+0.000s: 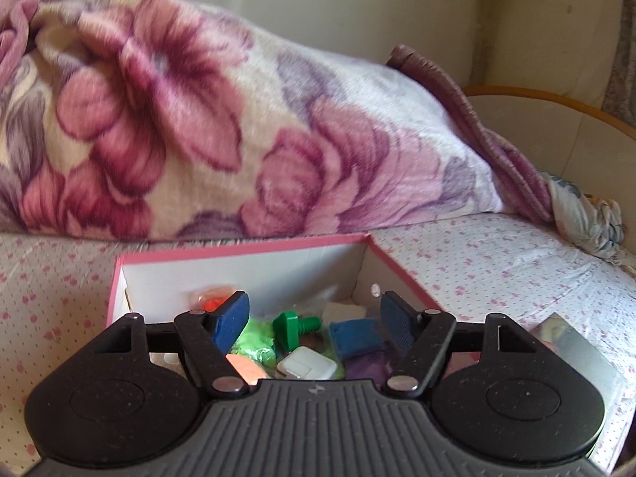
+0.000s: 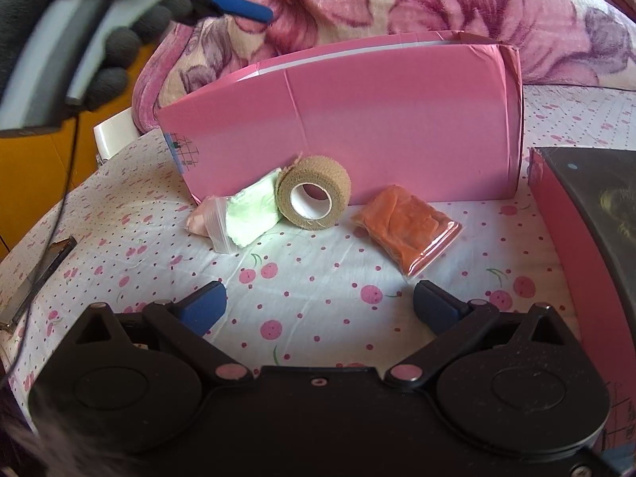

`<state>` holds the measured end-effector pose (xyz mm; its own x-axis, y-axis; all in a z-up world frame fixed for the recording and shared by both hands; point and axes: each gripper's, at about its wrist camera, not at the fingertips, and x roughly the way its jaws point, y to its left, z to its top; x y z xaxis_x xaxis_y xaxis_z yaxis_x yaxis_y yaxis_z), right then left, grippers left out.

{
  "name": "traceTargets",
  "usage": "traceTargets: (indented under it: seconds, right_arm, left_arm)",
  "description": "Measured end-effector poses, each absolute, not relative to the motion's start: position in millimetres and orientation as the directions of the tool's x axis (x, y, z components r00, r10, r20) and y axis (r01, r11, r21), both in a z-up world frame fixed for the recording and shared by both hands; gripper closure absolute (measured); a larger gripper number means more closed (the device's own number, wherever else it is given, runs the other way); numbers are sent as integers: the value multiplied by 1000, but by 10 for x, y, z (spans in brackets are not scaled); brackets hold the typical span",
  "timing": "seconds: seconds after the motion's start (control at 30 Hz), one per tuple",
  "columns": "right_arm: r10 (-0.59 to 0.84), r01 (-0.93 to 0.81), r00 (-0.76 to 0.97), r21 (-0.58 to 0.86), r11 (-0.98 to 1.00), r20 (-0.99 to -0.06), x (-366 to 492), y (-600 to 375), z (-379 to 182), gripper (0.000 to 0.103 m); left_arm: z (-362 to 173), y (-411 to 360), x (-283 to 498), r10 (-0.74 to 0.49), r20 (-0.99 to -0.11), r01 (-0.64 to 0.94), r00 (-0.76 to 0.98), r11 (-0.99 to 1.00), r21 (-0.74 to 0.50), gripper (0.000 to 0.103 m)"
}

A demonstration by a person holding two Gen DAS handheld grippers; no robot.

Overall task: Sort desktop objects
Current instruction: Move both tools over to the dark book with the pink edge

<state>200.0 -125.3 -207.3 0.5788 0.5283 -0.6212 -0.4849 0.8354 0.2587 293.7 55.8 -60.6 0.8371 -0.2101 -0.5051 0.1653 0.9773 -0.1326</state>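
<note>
1. Left gripper (image 1: 314,318): jaws spread, nothing betw. them; hung over open pink cardboard box (image 1: 246,255) w/ white inside.
2. Box held green plastic bolt (image 1: 296,324), white square charger (image 1: 306,366), blue block (image 1: 355,336).
3. Right gripper (image 2: 320,310): jaws spread, empty, above cherry-print sheet (image 2: 318,278).
4. On sheet beside box: tan bandage roll (image 2: 314,192), orange bag (image 2: 405,228), pale green bag (image 2: 248,214).

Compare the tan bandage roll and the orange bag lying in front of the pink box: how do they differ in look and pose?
The tan bandage roll is a thick ring with a white core, its hole facing the camera; the orange bag is a flat, clear zip pouch of orange filling. The roll leans on a pale green bag; the orange bag lies apart from other items. Both rest on the cherry-print sheet, outside the pink box.
</note>
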Motion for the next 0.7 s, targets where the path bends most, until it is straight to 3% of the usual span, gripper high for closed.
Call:
traceTargets:
  seconds: [0.47, 0.57, 0.7]
  right_arm:
    - [505, -487, 584, 223, 844, -636, 1976, -1190, -2056, 1]
    - [482, -490, 587, 188, 851, -651, 1924, -1154, -1977, 1]
    - [507, -457, 589, 257, 851, -630, 1867, -1251, -1710, 1]
  left_arm:
    - [-170, 321, 2261, -236, -476, 203, 847, 972, -121, 31]
    - [-39, 333, 2015, -222, -469, 194, 855, 975, -109, 31]
    - [226, 485, 1693, -153, -466, 158, 871, 987, -30, 31]
